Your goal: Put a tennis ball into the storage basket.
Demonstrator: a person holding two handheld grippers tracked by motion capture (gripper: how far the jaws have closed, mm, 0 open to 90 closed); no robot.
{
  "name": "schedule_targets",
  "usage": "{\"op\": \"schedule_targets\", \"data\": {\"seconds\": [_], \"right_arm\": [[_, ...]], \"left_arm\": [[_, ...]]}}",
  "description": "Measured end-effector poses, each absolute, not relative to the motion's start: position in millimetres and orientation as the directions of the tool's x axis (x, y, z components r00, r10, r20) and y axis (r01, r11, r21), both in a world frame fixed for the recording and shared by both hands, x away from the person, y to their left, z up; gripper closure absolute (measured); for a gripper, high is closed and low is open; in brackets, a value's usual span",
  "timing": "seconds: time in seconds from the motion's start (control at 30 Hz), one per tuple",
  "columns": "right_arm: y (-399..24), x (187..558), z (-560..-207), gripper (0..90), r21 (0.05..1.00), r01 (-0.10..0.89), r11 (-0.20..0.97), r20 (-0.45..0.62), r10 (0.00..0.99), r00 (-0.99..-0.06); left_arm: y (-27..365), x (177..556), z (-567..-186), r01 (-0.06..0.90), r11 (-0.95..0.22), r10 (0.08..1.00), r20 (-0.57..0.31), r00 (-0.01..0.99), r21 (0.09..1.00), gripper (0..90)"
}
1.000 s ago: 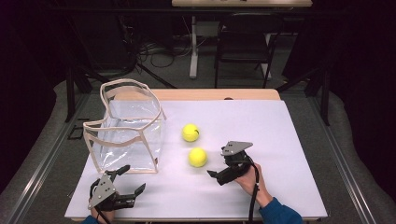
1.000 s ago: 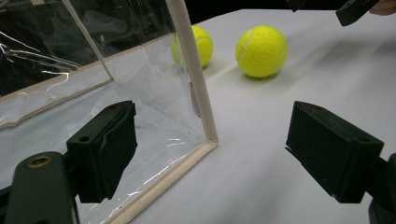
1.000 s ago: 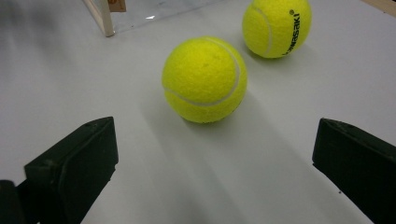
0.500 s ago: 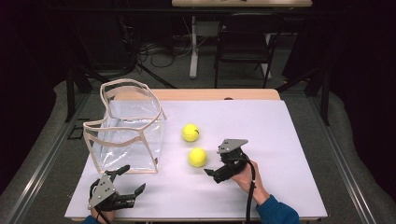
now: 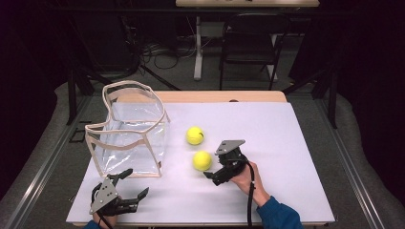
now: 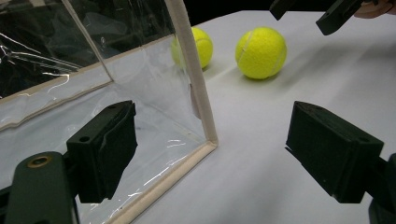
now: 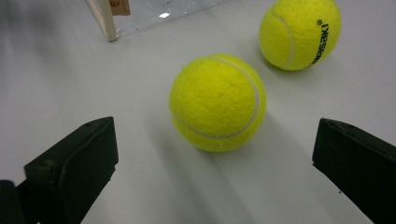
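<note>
Yellow felt fills the gap ahead of the right gripper (image 5: 213,175), whose jaws stand released, wide apart, with the near ball (image 5: 202,161) just beyond them at about 11 o'clock. The far ball (image 5: 195,135) lies near it, toward 12. A hasty approach could nudge the near ball so it rolls off toward the bag (image 5: 129,138) at 9 o'clock. The left gripper (image 5: 133,187), also released, rests by the bag's near corner. The surface (image 5: 286,143) lies open from 1 to 4 o'clock.
</note>
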State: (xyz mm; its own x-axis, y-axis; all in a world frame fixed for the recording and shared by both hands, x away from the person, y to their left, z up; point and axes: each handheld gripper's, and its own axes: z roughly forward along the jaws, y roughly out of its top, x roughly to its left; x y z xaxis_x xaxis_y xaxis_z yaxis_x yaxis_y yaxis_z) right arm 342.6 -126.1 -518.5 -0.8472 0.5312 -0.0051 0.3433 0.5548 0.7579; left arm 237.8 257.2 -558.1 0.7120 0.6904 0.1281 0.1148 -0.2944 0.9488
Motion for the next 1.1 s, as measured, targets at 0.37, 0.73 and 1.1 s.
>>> {"op": "schedule_targets", "data": {"seconds": [0.37, 0.73, 1.1], "right_arm": [[-116.9, 352.3, -521.1, 0.0, 0.742, 0.363, 0.564, 0.016, 0.525, -0.851], [-110.6, 357.6, -527.4, 0.0, 0.717, 0.38, 0.584, 0.031, 0.518, -0.855], [-103.9, 363.6, -533.9, 0.0, 0.697, 0.393, 0.6, 0.04, 0.514, -0.857]], "left_arm": [[257.3, 237.3, -557.7, 0.111, -0.295, 0.689, 0.131, 0.713, 0.949, 15.9], [257.6, 237.5, -558.0, 0.115, -0.294, 0.689, 0.127, 0.713, 0.949, 15.9], [257.8, 237.3, -558.1, 0.116, -0.291, 0.691, 0.124, 0.712, 0.95, 15.9]]}}
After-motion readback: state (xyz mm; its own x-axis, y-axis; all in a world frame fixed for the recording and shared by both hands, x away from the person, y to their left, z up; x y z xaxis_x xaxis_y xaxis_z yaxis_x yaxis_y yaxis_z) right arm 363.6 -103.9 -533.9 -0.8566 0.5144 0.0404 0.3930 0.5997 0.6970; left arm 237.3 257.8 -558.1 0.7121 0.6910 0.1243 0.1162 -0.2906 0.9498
